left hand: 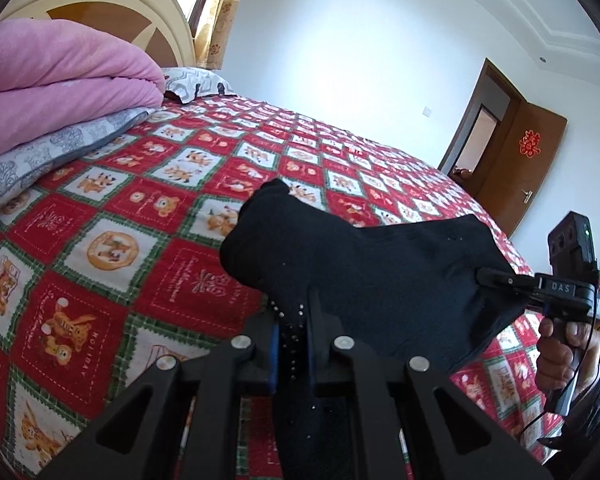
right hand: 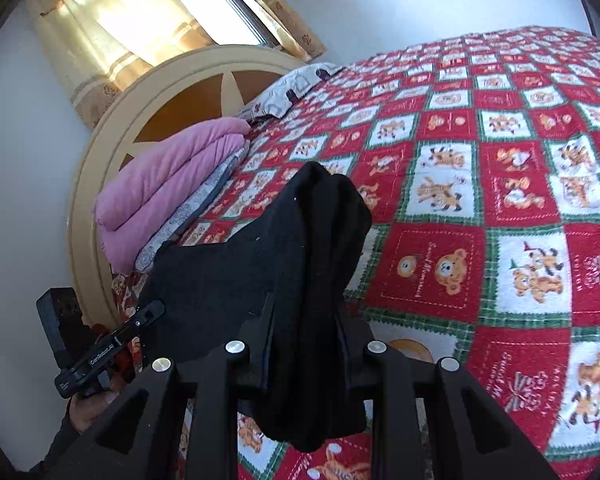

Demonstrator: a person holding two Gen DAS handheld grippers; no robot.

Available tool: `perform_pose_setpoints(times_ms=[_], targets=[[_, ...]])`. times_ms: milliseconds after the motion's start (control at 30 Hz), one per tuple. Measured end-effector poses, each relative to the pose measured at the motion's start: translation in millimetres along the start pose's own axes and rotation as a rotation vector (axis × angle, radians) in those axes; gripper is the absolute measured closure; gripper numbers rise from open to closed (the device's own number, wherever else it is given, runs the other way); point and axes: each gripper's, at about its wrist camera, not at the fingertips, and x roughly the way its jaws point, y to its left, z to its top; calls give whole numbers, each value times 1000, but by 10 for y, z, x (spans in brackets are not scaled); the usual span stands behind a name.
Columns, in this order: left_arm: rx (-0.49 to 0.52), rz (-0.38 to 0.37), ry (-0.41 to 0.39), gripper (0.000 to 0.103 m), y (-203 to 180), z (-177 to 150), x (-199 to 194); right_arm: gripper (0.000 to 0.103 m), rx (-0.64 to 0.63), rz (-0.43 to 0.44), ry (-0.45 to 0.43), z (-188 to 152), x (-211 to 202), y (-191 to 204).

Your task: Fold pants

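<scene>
From the left wrist view, the left tongs [left hand: 294,320] are closed tight on a fold of the black pants [left hand: 360,264], whose dark cloth is pinched between the two fingers and lifted above the bed [left hand: 120,216] with its red, white and green teddy-bear quilt. The pants stretch rightward to the right tongs [left hand: 496,278], which grip the other edge (a hand [left hand: 560,356] holds the handle below). At the far left lie a folded pink blanket [left hand: 64,80] on a grey patterned pillow [left hand: 48,156].

From the right wrist view, the right tongs [right hand: 306,320] are clamped on a thick bunch of the pants [right hand: 260,264], which hang over the quilt. At near left, the left tongs [right hand: 150,310] seem to pinch the cloth's edge, though the contact is small. The pink blanket [right hand: 172,184] sits against the headboard [right hand: 100,152].
</scene>
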Motion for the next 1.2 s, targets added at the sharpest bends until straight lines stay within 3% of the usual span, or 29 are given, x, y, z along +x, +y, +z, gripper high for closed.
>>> perform_pose_setpoints(times_ms=[267,333,400,500,567,700,967,1100,1200], targets=[[29,32,16,90,31,-108,127,77,52,-28,50,-70,238,-214],[46,61,26,83,27,-135,173,76,73,-30,58,-85,279,-269],[63,103,32,69,46,-157,219,74,104,-37,64,-101,322,-348],[75,139,29,53,80,-211,233,66,166,-39,68,-141,364,-490],[75,168,32,40,123,-238,244,53,171,-53,66,-160,366,-528],[38,185,39,23,223,-258,242,50,163,-83,54,-202,316,-564],[25,278,51,12,247,-302,63,45,118,-207,-28,-276,-37,-521],[-15,308,69,11,251,-305,-38,45,96,-273,-61,-349,-210,-441],[-52,332,14,11,187,-296,-262,45,105,-310,-107,-444,-441,-356]])
